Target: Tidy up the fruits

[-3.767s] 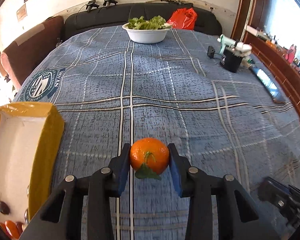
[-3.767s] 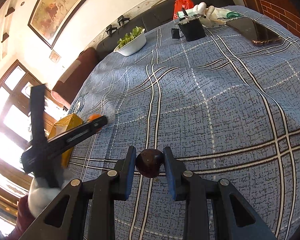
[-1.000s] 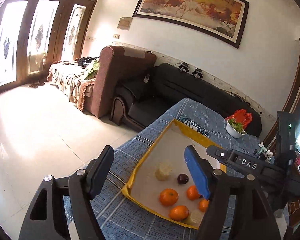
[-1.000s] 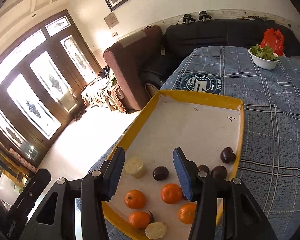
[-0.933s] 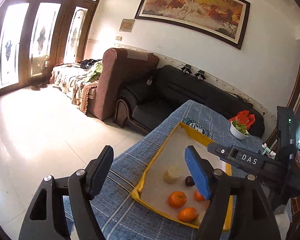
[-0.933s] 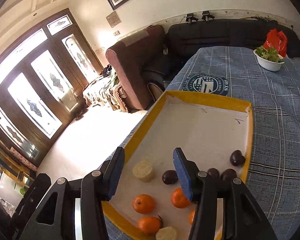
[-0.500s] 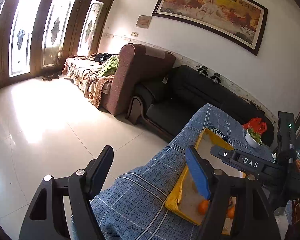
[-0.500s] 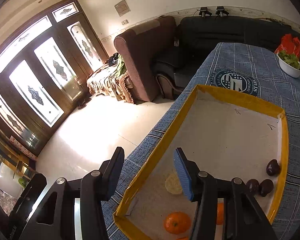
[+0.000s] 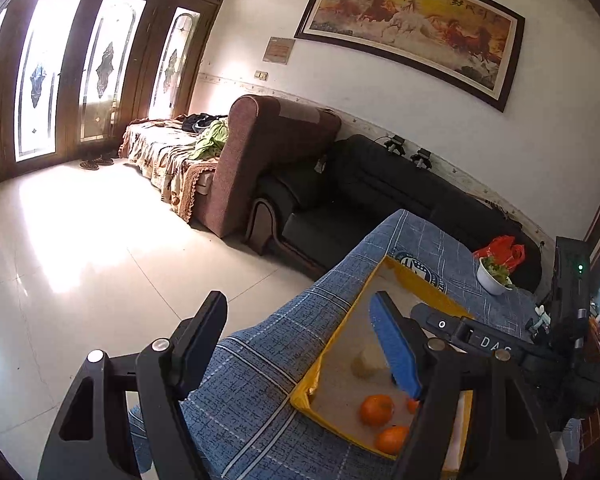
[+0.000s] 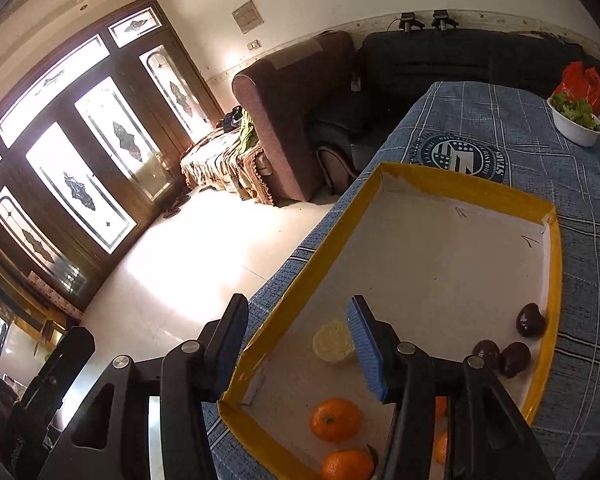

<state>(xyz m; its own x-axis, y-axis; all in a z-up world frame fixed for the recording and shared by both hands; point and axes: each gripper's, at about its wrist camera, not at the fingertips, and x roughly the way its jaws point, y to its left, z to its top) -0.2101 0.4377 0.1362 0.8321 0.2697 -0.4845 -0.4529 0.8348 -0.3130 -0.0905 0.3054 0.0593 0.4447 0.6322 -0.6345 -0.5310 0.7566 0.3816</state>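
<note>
A yellow-rimmed tray with a white floor lies on the blue plaid tablecloth near the table's corner. It holds oranges, three dark plums and a pale round piece of fruit. My right gripper is open and empty above the tray's near left rim. My left gripper is open and empty, off the table's corner to the left of the tray. The oranges and the pale piece show there too. The right gripper's body crosses that view.
A white bowl of greens and a red bag stand at the table's far end. A brown armchair and a black sofa stand beyond the table. Bare tiled floor lies to the left.
Both grippers, earlier shut on an orange and a plum, now stand open and empty. Over the last second both have swung left and back from the tray, toward the table's corner.
</note>
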